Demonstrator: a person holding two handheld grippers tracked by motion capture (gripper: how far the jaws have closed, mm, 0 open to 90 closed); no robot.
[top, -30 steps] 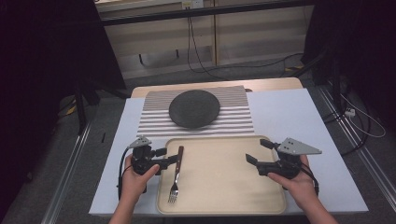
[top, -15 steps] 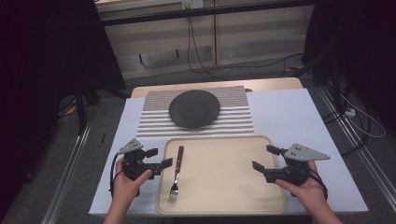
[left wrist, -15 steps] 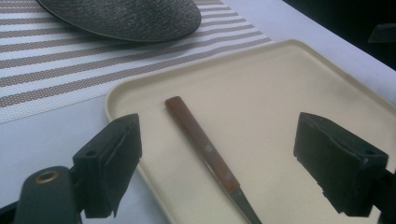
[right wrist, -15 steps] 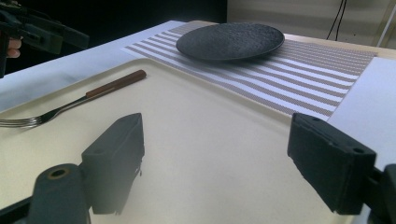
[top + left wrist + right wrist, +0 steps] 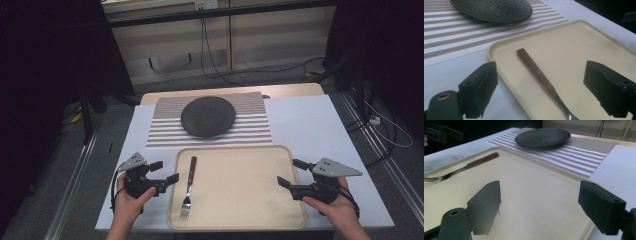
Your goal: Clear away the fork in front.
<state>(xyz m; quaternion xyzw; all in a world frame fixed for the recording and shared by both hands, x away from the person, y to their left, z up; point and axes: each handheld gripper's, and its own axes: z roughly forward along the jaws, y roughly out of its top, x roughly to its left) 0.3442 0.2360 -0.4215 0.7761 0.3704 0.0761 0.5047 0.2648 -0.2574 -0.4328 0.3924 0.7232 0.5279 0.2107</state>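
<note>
Fork [image 5: 188, 185] lies just beyond left gripper [image 5: 166, 171] fingers, inside tray [image 5: 280, 155] edge; both grippers' jaws spread, right gripper [image 5: 291, 172] level at tray's other edge.

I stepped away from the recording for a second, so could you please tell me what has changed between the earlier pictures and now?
Both grippers drew back toward the person and outward: the left gripper off the tray's left edge, the right gripper toward its right edge. Nothing was grasped; both stay open. Fork, dark plate and striped mat stayed put.
</note>
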